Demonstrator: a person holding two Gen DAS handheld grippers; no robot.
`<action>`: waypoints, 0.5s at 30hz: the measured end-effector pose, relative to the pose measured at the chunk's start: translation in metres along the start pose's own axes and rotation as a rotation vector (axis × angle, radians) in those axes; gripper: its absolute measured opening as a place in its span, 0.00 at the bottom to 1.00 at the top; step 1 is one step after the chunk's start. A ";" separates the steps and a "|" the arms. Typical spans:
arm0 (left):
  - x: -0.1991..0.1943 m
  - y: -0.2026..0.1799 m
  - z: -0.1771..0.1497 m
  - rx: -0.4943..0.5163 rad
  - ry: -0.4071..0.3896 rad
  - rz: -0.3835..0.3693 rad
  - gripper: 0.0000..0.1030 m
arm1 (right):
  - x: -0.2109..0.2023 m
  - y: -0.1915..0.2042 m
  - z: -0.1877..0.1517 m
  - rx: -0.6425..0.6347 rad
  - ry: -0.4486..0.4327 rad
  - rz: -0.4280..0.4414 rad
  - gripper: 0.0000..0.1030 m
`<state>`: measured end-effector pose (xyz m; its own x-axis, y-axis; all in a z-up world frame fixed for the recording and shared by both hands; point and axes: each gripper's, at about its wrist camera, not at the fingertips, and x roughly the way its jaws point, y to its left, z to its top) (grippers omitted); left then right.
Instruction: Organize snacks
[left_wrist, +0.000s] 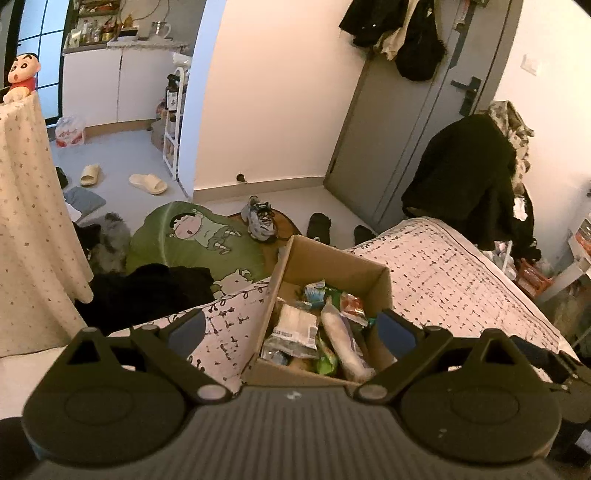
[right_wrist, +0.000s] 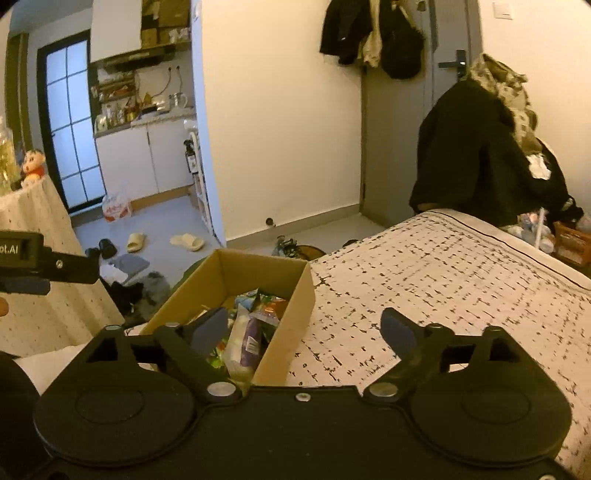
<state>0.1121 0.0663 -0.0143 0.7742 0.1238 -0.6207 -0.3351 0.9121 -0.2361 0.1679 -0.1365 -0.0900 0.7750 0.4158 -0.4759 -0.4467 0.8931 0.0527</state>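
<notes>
An open cardboard box (left_wrist: 332, 266) stands on the patterned bed cover (left_wrist: 443, 266) near the bed's corner and holds several snack packets (left_wrist: 295, 328), among them a long white and purple packet (left_wrist: 343, 343). My left gripper (left_wrist: 291, 325) is open and empty, its jaws spread wide above the box's near side. In the right wrist view the box (right_wrist: 288, 306) is left of centre with the white and purple packet (right_wrist: 245, 339) inside. My right gripper (right_wrist: 303, 328) is open and empty, over the box's right wall. The left gripper's body (right_wrist: 44, 258) shows at the left edge.
The bed cover (right_wrist: 443, 280) stretches right of the box. On the floor beyond lie a green cartoon cushion (left_wrist: 195, 236), a sneaker (left_wrist: 260, 219), slippers (left_wrist: 147, 182) and dark clothes (left_wrist: 147, 291). A draped table (left_wrist: 29, 206) stands left. A coat-covered chair (left_wrist: 469, 177) stands by the door.
</notes>
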 end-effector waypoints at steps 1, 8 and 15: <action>-0.003 0.001 -0.001 0.000 -0.002 -0.002 0.95 | -0.004 0.000 -0.001 0.008 -0.008 -0.002 0.96; -0.023 0.006 -0.010 0.001 -0.022 -0.026 1.00 | -0.027 0.008 -0.016 0.026 -0.022 -0.014 1.00; -0.044 0.011 -0.018 0.025 -0.051 -0.044 1.00 | -0.054 0.013 -0.024 0.016 0.010 -0.086 1.00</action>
<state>0.0641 0.0640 -0.0032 0.8143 0.1028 -0.5713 -0.2876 0.9263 -0.2434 0.1094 -0.1513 -0.0851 0.8058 0.3354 -0.4881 -0.3711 0.9282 0.0252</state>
